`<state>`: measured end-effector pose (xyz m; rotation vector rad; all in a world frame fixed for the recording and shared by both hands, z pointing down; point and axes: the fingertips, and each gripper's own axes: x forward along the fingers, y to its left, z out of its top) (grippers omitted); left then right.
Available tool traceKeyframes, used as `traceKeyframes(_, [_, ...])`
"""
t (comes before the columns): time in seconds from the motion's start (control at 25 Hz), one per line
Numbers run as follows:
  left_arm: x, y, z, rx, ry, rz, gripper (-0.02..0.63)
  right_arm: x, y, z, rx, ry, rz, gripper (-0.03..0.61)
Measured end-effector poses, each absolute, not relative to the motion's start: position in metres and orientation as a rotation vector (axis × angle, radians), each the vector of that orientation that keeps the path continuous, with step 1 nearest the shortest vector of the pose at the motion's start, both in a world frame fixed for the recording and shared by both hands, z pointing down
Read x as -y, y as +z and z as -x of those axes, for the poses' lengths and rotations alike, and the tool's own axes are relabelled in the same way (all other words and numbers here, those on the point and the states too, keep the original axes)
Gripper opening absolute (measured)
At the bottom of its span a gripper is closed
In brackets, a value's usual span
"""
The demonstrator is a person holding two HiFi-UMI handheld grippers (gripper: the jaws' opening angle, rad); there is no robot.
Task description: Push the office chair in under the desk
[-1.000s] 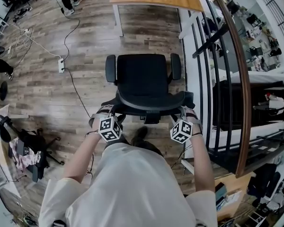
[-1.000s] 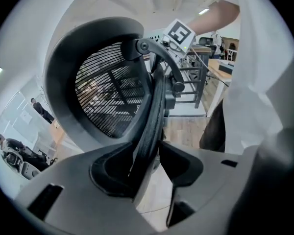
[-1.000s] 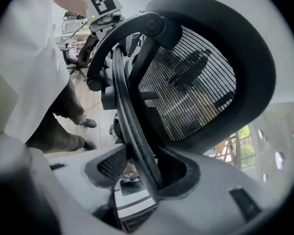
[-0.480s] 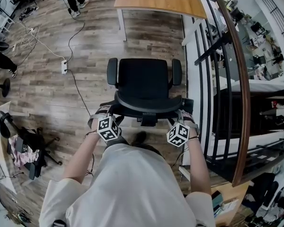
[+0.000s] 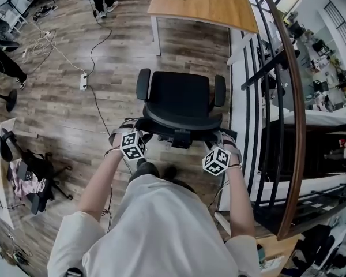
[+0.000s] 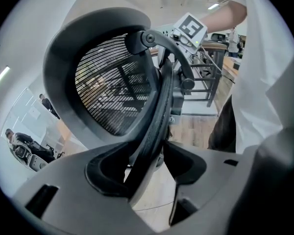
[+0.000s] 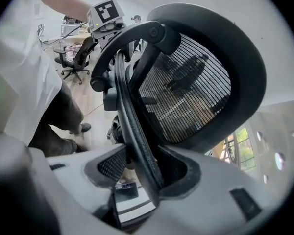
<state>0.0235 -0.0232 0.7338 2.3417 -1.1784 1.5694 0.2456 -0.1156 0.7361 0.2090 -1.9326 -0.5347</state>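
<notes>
The black mesh-backed office chair [image 5: 179, 97] should roll lightly yet swivel; push its stiff near rim [image 5: 181, 124] evenly. Your left gripper [image 6: 147, 168], jaws just widened, and right gripper [image 7: 144, 170] straddle it unclamped.

Surroundings on the plank floor [image 5: 57, 120], head view.
I note a white power strip [image 5: 83, 84] lying flat on the boards, with a black cable [image 5: 96, 100] running past it. Near the floor's left edge I see a black legged object [image 5: 37, 175] lying low, pink cloth [image 5: 20, 184] on it. Along the right edge stand black railing bars [image 5: 258, 126] under a curved wooden handrail [image 5: 300, 120].
</notes>
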Motion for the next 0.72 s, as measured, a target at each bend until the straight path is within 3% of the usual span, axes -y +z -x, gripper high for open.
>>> traceKeyframes(0.72, [0.142, 0.730, 0.022, 1.143, 1.665, -2.358, 0.213, 0.223, 0.730, -0.205, 1.924, -0.505, -0.262, 0.193])
